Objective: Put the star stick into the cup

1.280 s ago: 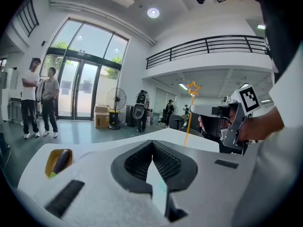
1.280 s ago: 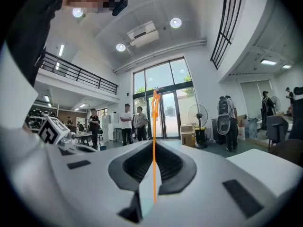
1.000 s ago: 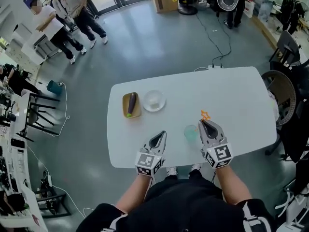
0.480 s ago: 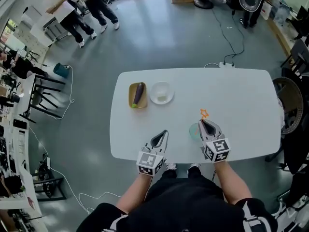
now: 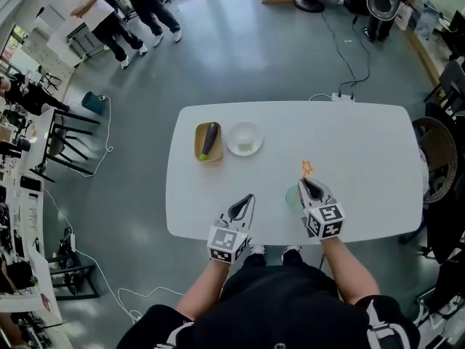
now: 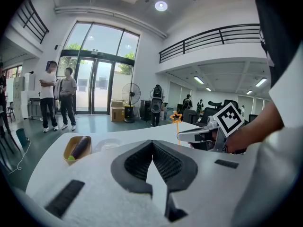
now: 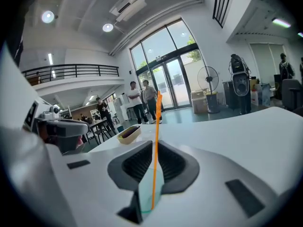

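The star stick [image 5: 307, 168], a thin orange rod with a star on top, stands upright with its lower end inside the clear green cup [image 5: 292, 195] near the table's front edge. My right gripper [image 5: 304, 182] is over the cup. Its jaws are opening, and the stick [image 7: 155, 145] runs between them down into the cup [image 7: 149, 193]. From the left gripper view the star [image 6: 176, 117] shows above the right gripper [image 6: 199, 135]. My left gripper [image 5: 249, 197] hovers to the cup's left with its jaws closed and nothing in them [image 6: 152, 142].
A small tan tray holding an eggplant [image 5: 208, 142] and a clear bowl [image 5: 243, 138] sit at the white table's [image 5: 363, 144] far left. Two people [image 5: 109, 6] stand on the floor beyond. A chair [image 5: 436, 158] is at the table's right end.
The right gripper and the stick have shifted slightly closer over the cup. The left gripper has stayed beside it.
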`<state>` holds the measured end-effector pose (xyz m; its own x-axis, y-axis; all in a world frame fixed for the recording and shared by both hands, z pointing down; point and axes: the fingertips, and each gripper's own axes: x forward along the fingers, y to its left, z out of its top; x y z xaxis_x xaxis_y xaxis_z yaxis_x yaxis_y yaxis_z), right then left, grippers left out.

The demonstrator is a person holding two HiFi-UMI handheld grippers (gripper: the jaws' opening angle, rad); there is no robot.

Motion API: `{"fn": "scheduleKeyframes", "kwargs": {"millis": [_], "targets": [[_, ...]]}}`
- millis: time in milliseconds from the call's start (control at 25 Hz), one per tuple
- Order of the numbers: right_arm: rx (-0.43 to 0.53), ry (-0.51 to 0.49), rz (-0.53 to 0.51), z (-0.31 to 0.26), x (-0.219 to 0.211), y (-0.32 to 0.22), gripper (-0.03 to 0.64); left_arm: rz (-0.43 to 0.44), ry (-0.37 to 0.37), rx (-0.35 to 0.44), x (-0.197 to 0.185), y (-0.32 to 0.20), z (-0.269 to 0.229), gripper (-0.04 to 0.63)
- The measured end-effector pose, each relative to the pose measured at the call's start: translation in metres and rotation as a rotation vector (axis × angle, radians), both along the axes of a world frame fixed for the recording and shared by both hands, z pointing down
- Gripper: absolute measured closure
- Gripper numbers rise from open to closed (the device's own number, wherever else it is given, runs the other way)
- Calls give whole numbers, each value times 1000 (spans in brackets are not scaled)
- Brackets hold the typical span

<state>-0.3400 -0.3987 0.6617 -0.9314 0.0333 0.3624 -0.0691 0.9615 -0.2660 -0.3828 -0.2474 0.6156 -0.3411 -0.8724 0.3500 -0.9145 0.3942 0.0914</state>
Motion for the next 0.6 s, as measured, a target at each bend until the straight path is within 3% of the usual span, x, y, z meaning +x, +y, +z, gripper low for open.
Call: {"fn": "scheduleKeyframes", "kwargs": {"millis": [600], "targets": [[49, 38, 58, -8, 9, -23, 508, 44, -1, 23, -3, -17, -7, 588]]}}
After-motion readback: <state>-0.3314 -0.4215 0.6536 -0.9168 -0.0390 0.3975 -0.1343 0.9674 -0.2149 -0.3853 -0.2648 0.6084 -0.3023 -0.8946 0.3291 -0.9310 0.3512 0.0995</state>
